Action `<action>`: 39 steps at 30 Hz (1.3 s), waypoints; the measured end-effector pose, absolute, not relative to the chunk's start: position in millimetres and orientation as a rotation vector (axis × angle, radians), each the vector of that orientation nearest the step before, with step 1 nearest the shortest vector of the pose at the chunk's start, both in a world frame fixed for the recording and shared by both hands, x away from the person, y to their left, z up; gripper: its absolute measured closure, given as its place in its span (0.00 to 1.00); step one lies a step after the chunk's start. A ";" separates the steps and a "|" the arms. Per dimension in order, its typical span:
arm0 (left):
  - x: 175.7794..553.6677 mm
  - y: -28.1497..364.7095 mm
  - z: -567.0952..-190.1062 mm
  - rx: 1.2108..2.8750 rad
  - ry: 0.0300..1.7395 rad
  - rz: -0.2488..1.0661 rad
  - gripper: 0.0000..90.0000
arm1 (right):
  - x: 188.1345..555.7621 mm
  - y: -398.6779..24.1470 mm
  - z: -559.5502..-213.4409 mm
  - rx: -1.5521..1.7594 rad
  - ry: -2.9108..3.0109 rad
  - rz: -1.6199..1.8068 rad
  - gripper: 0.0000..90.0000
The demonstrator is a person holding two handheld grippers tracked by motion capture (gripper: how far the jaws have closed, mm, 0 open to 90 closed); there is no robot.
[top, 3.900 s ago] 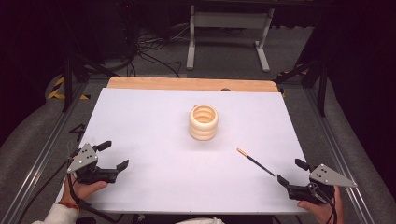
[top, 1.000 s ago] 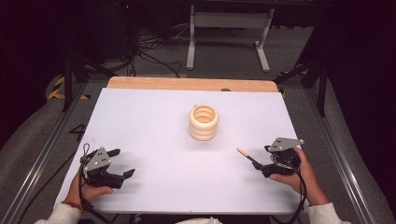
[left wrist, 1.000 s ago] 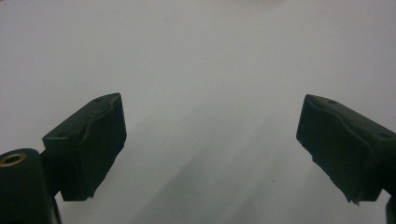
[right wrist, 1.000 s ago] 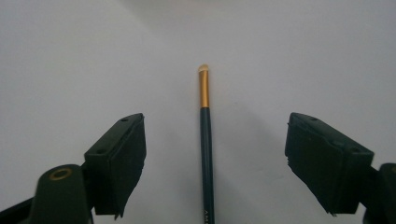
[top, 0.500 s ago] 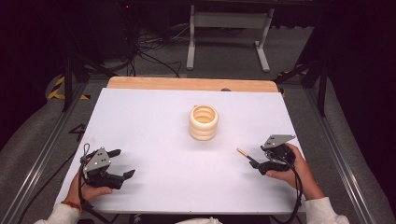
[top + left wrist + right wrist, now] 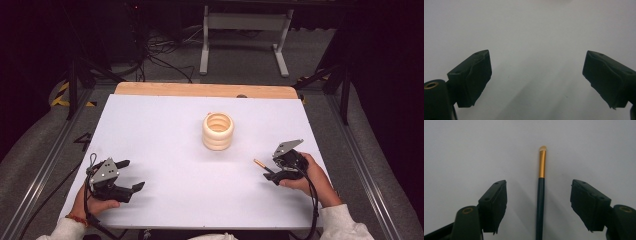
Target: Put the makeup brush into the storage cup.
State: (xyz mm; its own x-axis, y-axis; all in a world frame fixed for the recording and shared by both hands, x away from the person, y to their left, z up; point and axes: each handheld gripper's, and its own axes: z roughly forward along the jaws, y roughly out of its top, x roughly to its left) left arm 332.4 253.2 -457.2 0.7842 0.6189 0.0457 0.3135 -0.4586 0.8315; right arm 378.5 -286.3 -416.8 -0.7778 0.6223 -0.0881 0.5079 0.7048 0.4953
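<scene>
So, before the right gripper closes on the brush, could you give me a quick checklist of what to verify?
1. Brush lies between the jaws of the right gripper: ok, roughly centred.
2. Pads clear of the handle: ok, a gap shows on both sides; the jaws have just been closing.
3. Grip lands on the dark handle, not the gold ferrule: ok, the ferrule is beyond the pads.
4. Brush lies flat on the white table: ok.
5. Ringed holder stands upright and apart from the brush: ok.
6. Left gripper is open, holds nothing and is out of the way: ok.

Black brush [image 6: 540, 202] (gold ferrule), cream ring stack [image 6: 218, 131], white table [image 6: 165, 130]
</scene>
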 end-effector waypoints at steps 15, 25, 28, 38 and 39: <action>332.1 253.6 -456.8 2.075 0.682 0.428 0.10 | 407.8 -260.7 -415.9 0.912 2.806 0.433 0.40; 332.2 253.5 -456.7 2.081 0.682 0.428 0.10 | 414.9 -256.4 -418.2 0.932 2.849 0.356 0.48; 332.4 253.0 -457.3 2.084 0.685 0.430 0.10 | 416.7 -256.4 -420.2 0.936 2.853 0.335 0.53; 332.9 252.8 -458.5 2.096 0.685 0.432 0.10 | 424.5 -252.1 -418.6 0.948 2.879 0.288 0.68; 333.2 252.7 -458.9 2.099 0.680 0.429 0.10 | 424.9 -251.2 -418.9 0.941 2.881 0.284 0.69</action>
